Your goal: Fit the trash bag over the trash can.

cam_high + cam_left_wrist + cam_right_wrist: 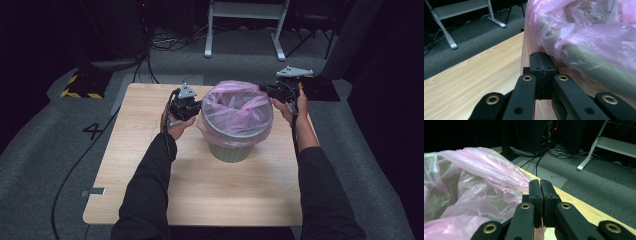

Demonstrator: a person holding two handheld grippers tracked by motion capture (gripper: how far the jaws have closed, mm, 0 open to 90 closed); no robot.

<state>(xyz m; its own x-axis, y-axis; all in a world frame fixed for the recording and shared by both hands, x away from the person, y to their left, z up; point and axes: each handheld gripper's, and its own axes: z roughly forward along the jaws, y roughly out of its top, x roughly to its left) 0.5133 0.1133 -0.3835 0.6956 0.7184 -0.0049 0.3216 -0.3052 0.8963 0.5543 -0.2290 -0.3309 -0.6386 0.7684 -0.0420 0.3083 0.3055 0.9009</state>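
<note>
Both the left gripper (pixel 543 65) and right gripper (pixel 540 188) pinch the pink bag (pixel 239 107) between closed jaws; uneven pulling could tear it or tip the bin (pixel 230 150).

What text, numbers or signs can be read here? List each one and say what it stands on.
"4": a dark digit marked on the grey carpet, left of the wooden table.
Yellow and black hazard stripes, no wording: on the edge of a dark floor plate beyond the table's far left corner.
The pink bag, the bin and both grippers carry no readable lettering.
</note>
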